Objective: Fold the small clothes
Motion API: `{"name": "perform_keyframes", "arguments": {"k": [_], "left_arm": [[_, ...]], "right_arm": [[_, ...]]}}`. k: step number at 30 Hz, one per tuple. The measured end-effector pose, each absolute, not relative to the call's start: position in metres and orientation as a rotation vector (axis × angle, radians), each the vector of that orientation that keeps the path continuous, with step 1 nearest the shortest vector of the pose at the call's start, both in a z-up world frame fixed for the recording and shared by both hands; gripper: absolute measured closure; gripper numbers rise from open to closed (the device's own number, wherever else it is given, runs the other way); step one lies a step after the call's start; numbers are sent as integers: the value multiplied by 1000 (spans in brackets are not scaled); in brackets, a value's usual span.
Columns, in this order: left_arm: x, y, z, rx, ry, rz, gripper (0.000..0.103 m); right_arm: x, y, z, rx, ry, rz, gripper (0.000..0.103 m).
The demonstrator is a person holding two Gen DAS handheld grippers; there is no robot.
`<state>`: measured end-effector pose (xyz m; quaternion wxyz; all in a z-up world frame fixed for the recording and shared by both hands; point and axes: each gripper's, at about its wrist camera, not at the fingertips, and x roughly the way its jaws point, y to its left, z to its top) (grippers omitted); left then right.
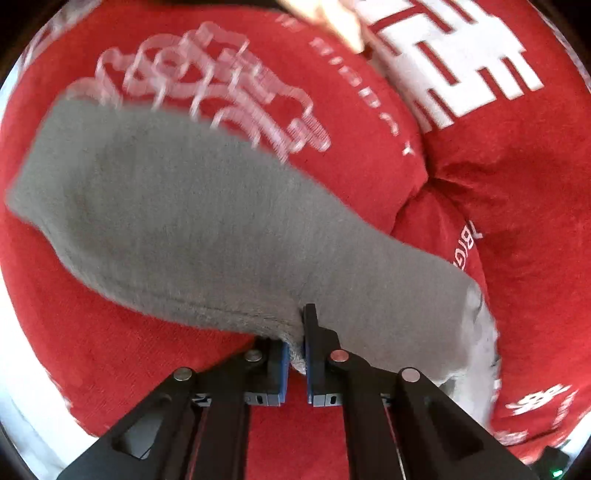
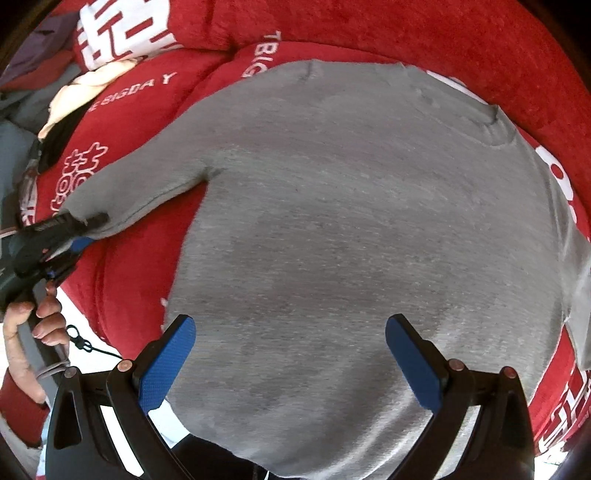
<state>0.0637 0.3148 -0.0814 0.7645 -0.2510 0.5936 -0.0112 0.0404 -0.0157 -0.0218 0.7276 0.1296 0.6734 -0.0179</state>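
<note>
The grey sweatshirt (image 2: pixel 354 229) lies spread flat on the red printed blanket (image 2: pixel 424 33), ready for folding. The left gripper (image 1: pixel 295 347) has its jaws pinched on the end of the sleeve (image 1: pixel 177 206), likely to carry it across the body. The right gripper (image 2: pixel 290 354) hangs over the hem with jaws spread wide, nothing between them

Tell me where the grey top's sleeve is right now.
In the right wrist view the sleeve stretches left across the red blanket, its cuff pinched in the left tongs.
</note>
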Motion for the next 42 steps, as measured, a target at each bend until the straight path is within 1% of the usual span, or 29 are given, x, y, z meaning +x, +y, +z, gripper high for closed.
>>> {"name": "perform_keyframes", "arguments": {"k": [5, 9, 13, 17, 22, 23, 24, 25, 26, 27, 29, 34, 38, 42], "left_arm": [[65, 265, -16, -184, 1117, -116, 95], [65, 219, 28, -62, 1001, -249, 95], [55, 146, 56, 62, 897, -417, 95], [33, 56, 55, 158, 871, -599, 95], [5, -37, 19, 275, 924, -696, 95], [2, -47, 10, 307, 948, -695, 92], [0, -56, 0, 340, 973, -690, 85], [-2, -62, -8, 369, 990, -683, 59], [-6, -62, -12, 389, 987, -667, 33], [-10, -58, -12, 401, 970, -641, 27], [-15, -45, -5, 405, 947, -627, 25], [-5, 25, 13, 329, 1014, -550, 25], [25, 106, 6, 235, 1115, -359, 25], [48, 175, -14, 175, 1205, -176, 26]], "right_arm": [[34, -19, -13, 305, 1451, -42, 0], [20, -36, -6, 370, 1430, -94, 0], [2, -61, 3, 432, 1382, -165, 0], [-25, -103, 12, 519, 1337, -261, 0], [-57, -161, 3, 599, 1322, -372, 0], [-64, -171, 0, 614, 1322, -389, 0], [-71, -183, -3, 627, 1322, -409, 0], [-77, -190, -5, 635, 1325, -424, 0], [-82, -197, -8, 642, 1330, -437, 0], [-87, -204, -11, 651, 1336, -448, 0], [-91, -213, -17, 659, 1350, -458, 0], [-73, -214, -16, 600, 1345, -417, 0], [-25, -179, 5, 421, 1286, -259, 0], [38, -106, 21, 158, 1190, -8, 0]]}}
